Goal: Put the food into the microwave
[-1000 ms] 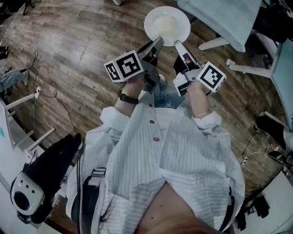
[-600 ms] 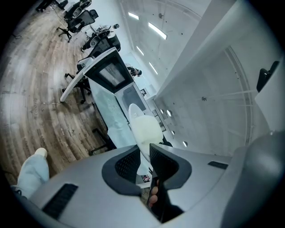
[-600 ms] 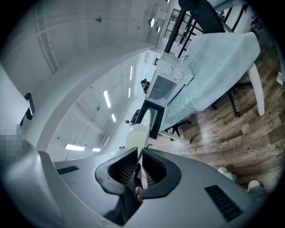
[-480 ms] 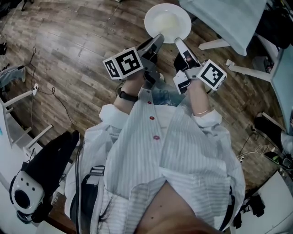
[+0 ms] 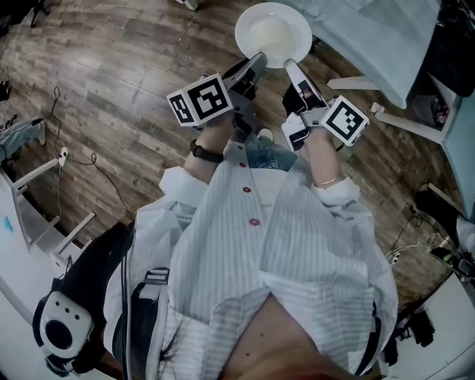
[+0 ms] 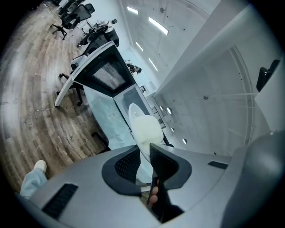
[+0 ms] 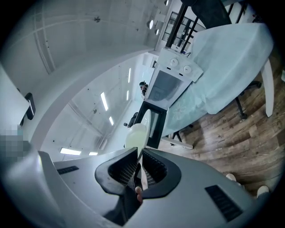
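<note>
A round white plate [image 5: 273, 33] with pale food [image 5: 267, 33] in its middle hangs level above the wooden floor, in front of the person. My left gripper [image 5: 257, 62] is shut on the plate's near left rim. My right gripper [image 5: 290, 70] is shut on the near right rim. In the left gripper view the plate [image 6: 143, 127] shows edge-on, pinched between the jaws of the left gripper [image 6: 144, 151]. The right gripper view has the plate's rim [image 7: 136, 133] clamped by the right gripper [image 7: 139, 153]. A white microwave [image 7: 171, 82] with two knobs stands ahead on a cloth-covered table; the left gripper view also shows the microwave [image 6: 107, 75].
A table under a pale cloth [image 5: 367, 33] with white legs [image 5: 404, 122] stands at the upper right, close to the plate. Cables [image 5: 89, 159] trail over the floor at left. A black-and-white device [image 5: 63, 330] sits at lower left. Office chairs [image 6: 73, 13] stand far off.
The person has walked forward with the plate held in both grippers. The cloth-covered table now lies nearer the plate, and the floor has slid back underneath.
</note>
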Available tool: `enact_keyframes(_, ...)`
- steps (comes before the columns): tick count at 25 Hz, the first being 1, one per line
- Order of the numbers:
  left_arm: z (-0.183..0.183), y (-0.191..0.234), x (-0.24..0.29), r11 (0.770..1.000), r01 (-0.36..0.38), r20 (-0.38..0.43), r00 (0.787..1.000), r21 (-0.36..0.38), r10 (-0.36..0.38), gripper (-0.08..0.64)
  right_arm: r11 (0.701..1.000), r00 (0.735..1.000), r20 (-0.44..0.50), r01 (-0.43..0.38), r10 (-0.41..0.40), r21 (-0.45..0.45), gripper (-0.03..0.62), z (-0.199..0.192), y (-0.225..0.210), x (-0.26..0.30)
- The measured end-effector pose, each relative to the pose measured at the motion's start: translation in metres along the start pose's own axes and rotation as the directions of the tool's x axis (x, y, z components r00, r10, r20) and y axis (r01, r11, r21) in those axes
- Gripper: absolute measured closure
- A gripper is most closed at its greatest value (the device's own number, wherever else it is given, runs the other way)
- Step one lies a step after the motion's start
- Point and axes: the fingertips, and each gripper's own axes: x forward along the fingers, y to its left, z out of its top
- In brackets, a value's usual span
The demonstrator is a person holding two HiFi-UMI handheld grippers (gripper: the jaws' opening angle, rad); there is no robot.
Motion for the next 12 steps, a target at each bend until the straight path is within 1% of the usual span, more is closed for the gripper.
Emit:
enact_keyframes(3,0.02,0.004,0.006,1.0,0.009,-0.011,1.0,0.011,-0.009,0.491,1.0,1.0,0.016,-0.017,0.017,-0.018,0.548,0.008,0.006,0.02)
enact_keyframes(6,0.035,0.006,0.015,1.0,0.019,-0.025,1.0,0.025,-0.019,0.491,1.0,0.999,0.04,-0.015,0.015,-0.012,0.548,0.017,0.007,0.032)
enact_keyframes(12,0.093,0.027,0.047,0.999,0.044,-0.068,0.997,0.028,-0.042,0.49,1.0,0.996,0.087,0.002,-0.001,-0.01,0.548,0.046,0.006,0.093)
